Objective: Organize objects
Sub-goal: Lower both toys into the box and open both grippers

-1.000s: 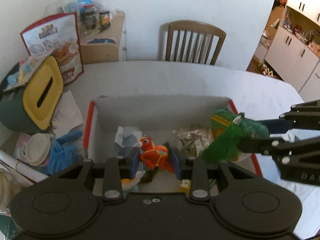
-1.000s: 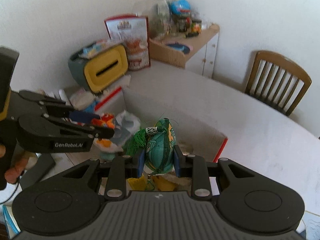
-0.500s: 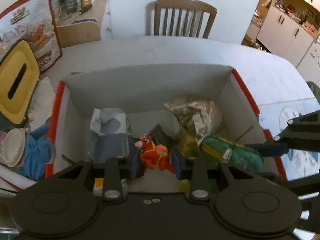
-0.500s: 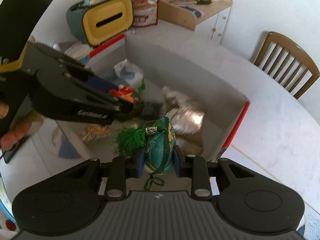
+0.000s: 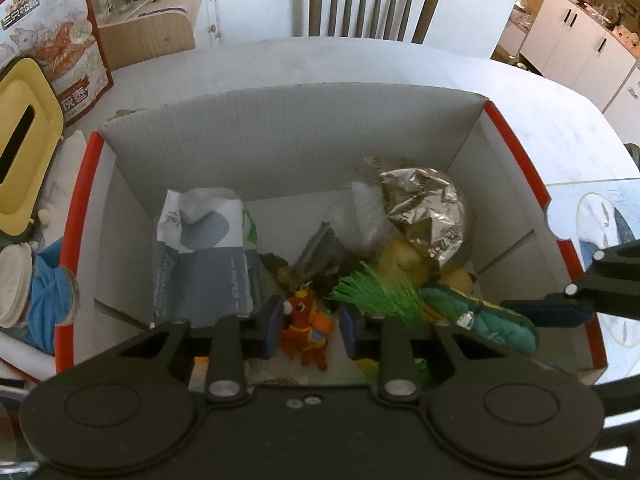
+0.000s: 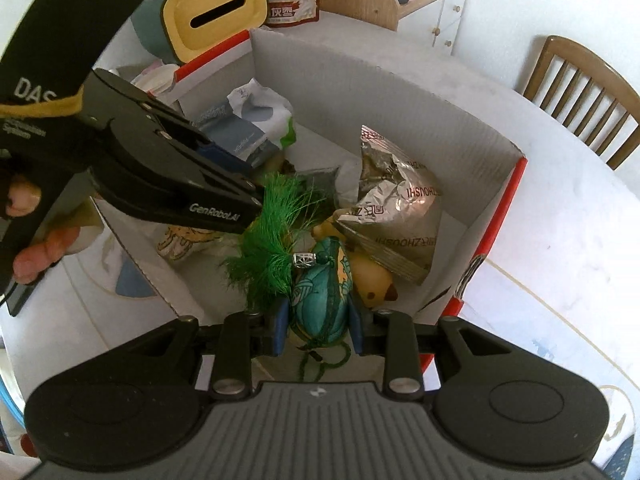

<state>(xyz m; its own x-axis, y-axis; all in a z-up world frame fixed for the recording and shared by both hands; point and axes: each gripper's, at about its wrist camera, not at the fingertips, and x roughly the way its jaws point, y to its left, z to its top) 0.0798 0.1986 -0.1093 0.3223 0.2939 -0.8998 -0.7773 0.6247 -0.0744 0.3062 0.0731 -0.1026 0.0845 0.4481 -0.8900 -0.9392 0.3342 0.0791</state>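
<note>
Your left gripper (image 5: 307,326) is closing on the small red horse toy (image 5: 306,330) near the box's (image 5: 280,136) front wall. Your right gripper (image 6: 319,328), jaws easing apart, has the green tasselled sachet (image 6: 320,304) between its pads, down inside the box.

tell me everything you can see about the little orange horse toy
The horse toy is small, bright orange-red plush or rubber, with a white-eyed head turned left, a gold loop on top and an orange and blue saddle patch. It stands roughly upright, low inside the cardboard box, between the blue pads of the left claw, whose jaws are closing; contact is unclear.
</note>
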